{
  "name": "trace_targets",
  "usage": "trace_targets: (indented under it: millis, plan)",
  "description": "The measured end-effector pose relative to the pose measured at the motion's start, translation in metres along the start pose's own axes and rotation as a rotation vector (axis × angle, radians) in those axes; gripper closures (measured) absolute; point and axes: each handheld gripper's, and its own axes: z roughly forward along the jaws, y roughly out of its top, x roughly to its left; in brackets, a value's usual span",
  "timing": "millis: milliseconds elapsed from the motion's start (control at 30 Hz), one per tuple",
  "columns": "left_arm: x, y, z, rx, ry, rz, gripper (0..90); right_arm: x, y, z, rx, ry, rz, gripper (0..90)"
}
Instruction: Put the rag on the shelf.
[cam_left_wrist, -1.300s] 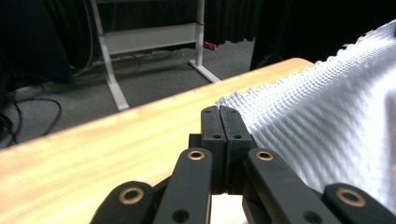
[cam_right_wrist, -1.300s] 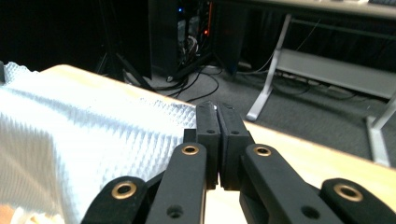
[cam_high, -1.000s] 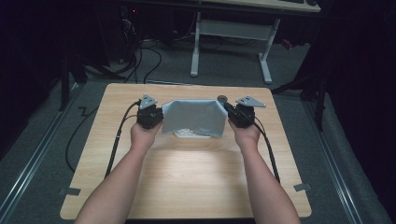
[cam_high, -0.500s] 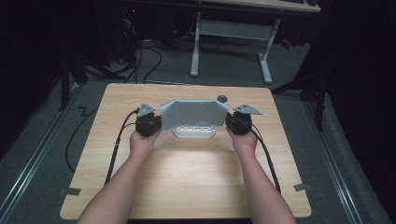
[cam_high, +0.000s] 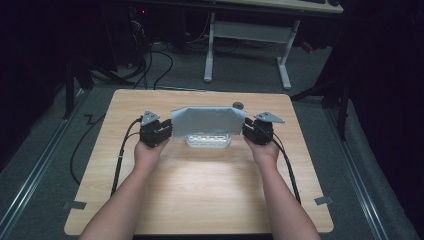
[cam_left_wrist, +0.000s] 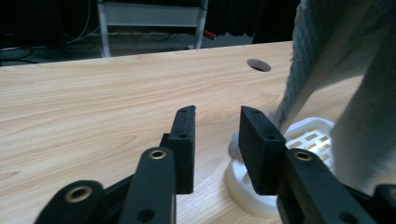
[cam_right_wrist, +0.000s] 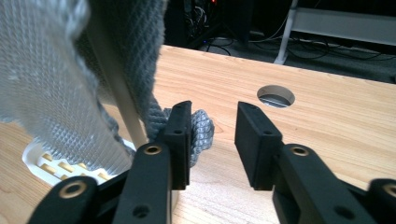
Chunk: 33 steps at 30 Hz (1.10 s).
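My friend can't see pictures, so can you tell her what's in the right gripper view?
Two black jaws stand open over a light wooden table. A grey waffle-weave cloth hangs at the left, draped over a white slotted tray. A round hole is cut in the tabletop behind.

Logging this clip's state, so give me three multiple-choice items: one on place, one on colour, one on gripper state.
1. Where is the white tray?
A. At the table's near left corner
B. Under the cloth, between the grippers
C. On the floor

2. What colour is the cloth?
A. Red
B. Yellow
C. Grey

3. How do both grippers' jaws stand?
A. Open
B. Shut on the cloth
C. Shut on the tray

Key:
1 B: the tray shows below the cloth's lower edge.
2 C: it looks grey in every view.
3 A: a clear, empty gap shows between the jaws of the left gripper and of the right gripper.
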Motion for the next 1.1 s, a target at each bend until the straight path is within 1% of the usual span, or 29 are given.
trace_targets:
  millis: [67,167,300,400,467,500,533,567,633,667,700,733,767,800,833,867,900,967,1000,1033,1100]
  plan:
    - [0.003,0.000,-0.004,-0.005,0.011,-0.009,64.1,-0.002,0.001,-0.002,-0.003,-0.010,0.000,63.4]
    - [0.008,-0.002,-0.010,-0.002,0.030,-0.008,62.7,-0.004,0.003,-0.007,0.001,-0.027,-0.002,60.9]
    - [0.013,-0.005,-0.019,-0.003,0.048,-0.009,61.8,-0.007,0.003,-0.012,0.010,-0.043,-0.017,59.0]
    - [0.017,-0.008,-0.025,-0.004,0.062,-0.004,61.1,-0.008,0.003,-0.018,0.009,-0.047,-0.015,58.9]
    - [0.020,-0.009,-0.029,0.011,0.067,-0.010,60.3,-0.009,0.002,-0.021,0.012,-0.045,-0.015,58.4]
    - [0.020,-0.011,-0.032,0.004,0.075,-0.009,59.9,-0.010,0.002,-0.023,0.008,-0.048,-0.022,58.5]
    - [0.020,-0.011,-0.034,0.004,0.081,-0.008,59.7,-0.010,0.000,-0.026,-0.013,-0.053,-0.025,58.5]
    - [0.020,-0.013,-0.037,0.001,0.084,-0.010,59.3,-0.010,-0.001,-0.029,-0.018,-0.058,-0.025,58.4]
    - [0.019,-0.015,-0.042,0.003,0.092,-0.009,57.8,-0.012,-0.003,-0.033,0.004,-0.059,-0.014,56.8]
    - [0.019,-0.017,-0.045,0.005,0.100,-0.002,57.0,-0.013,-0.003,-0.035,0.004,-0.059,-0.020,56.2]
    - [0.018,-0.020,-0.048,0.009,0.108,0.006,56.2,-0.012,-0.004,-0.039,0.007,-0.059,-0.013,55.5]
    - [0.017,-0.022,-0.050,0.011,0.110,0.005,55.6,-0.012,-0.005,-0.042,0.012,-0.058,-0.012,54.7]
    - [0.017,-0.026,-0.054,0.024,0.109,-0.001,54.4,-0.012,-0.006,-0.045,0.015,-0.058,-0.013,54.6]
    - [0.016,-0.030,-0.056,0.029,0.107,-0.011,52.5,-0.011,-0.008,-0.050,-0.008,-0.058,-0.023,54.9]
    - [0.014,-0.035,-0.059,0.037,0.105,-0.019,50.2,-0.010,-0.010,-0.053,-0.012,-0.064,-0.026,54.8]
    - [0.012,-0.041,-0.063,0.041,0.107,-0.017,49.6,-0.010,-0.013,-0.057,-0.013,-0.064,-0.031,54.2]
    - [0.009,-0.047,-0.066,0.040,0.109,-0.015,49.1,-0.009,-0.016,-0.061,-0.006,-0.057,-0.032,52.9]
    - [0.006,-0.057,-0.072,0.057,0.109,-0.010,47.9,-0.008,-0.021,-0.068,0.030,-0.054,-0.031,51.2]
    - [0.004,-0.063,-0.077,0.064,0.113,0.005,47.3,-0.007,-0.024,-0.072,0.017,-0.054,-0.041,51.1]
    - [0.003,-0.066,-0.079,0.065,0.118,0.012,47.2,-0.006,-0.028,-0.078,-0.002,-0.058,-0.051,51.0]
    - [0.002,-0.072,-0.088,0.066,0.109,0.008,46.8,-0.006,-0.033,-0.085,-0.005,-0.055,-0.050,48.6]
